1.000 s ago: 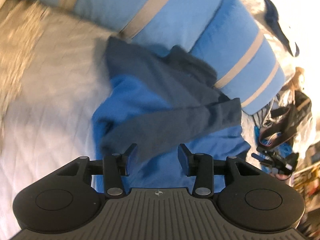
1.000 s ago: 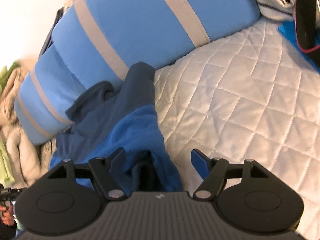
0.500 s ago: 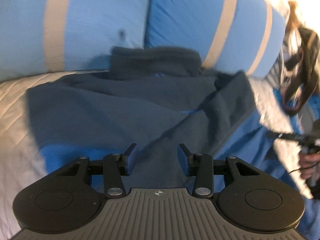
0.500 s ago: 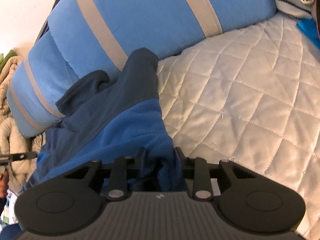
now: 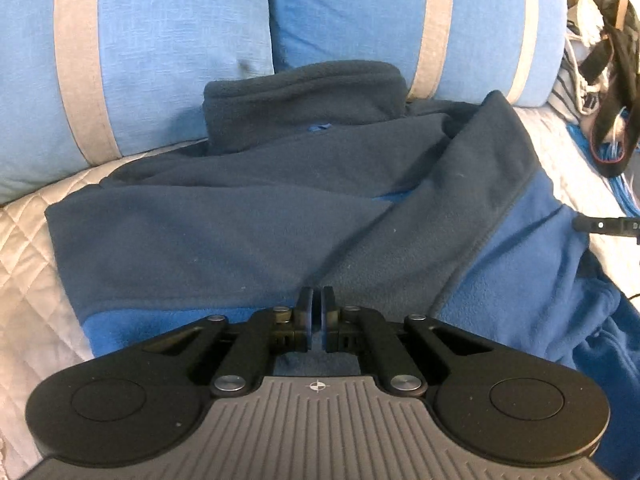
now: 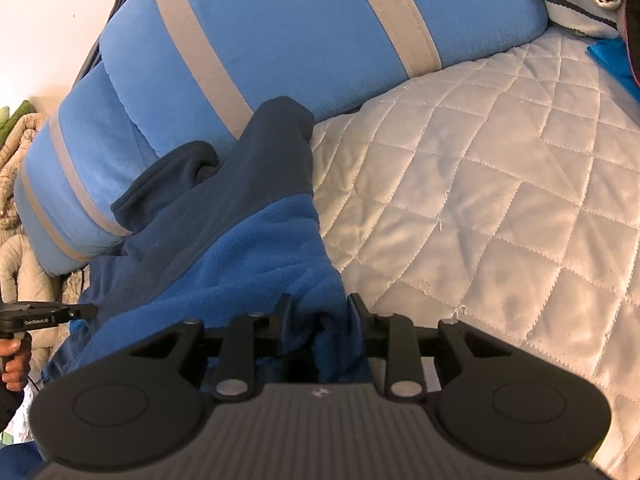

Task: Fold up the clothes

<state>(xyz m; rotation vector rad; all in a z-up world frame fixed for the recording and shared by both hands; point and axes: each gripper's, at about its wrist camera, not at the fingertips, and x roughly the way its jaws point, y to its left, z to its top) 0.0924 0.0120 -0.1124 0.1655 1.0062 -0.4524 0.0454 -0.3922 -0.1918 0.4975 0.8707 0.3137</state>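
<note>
A navy and royal-blue fleece jacket (image 5: pixel 256 224) lies on the white quilted bed, its collar against the blue pillows. Both sleeves are folded across its back. My left gripper (image 5: pixel 316 304) is shut over the jacket's lower middle; I cannot tell whether any fleece is pinched between its pads. My right gripper (image 6: pixel 320 316) is shut on a bunch of the jacket's royal-blue hem (image 6: pixel 276 252) at its right edge. The left gripper's tip also shows at the left in the right wrist view (image 6: pixel 80 312), and the right gripper's tip shows at the right in the left wrist view (image 5: pixel 600 225).
Two blue pillows with grey stripes (image 5: pixel 160 40) (image 6: pixel 320 28) lie behind the jacket. The white quilted bedcover (image 6: pixel 500 208) spreads to the right. Striped cloth, black straps and blue items (image 5: pixel 604 80) sit at the far right; beige clothing (image 6: pixel 16 208) lies at the left.
My left gripper swung round to face the collar square on and its jaws closed. My right gripper closed on the blue hem and stays there.
</note>
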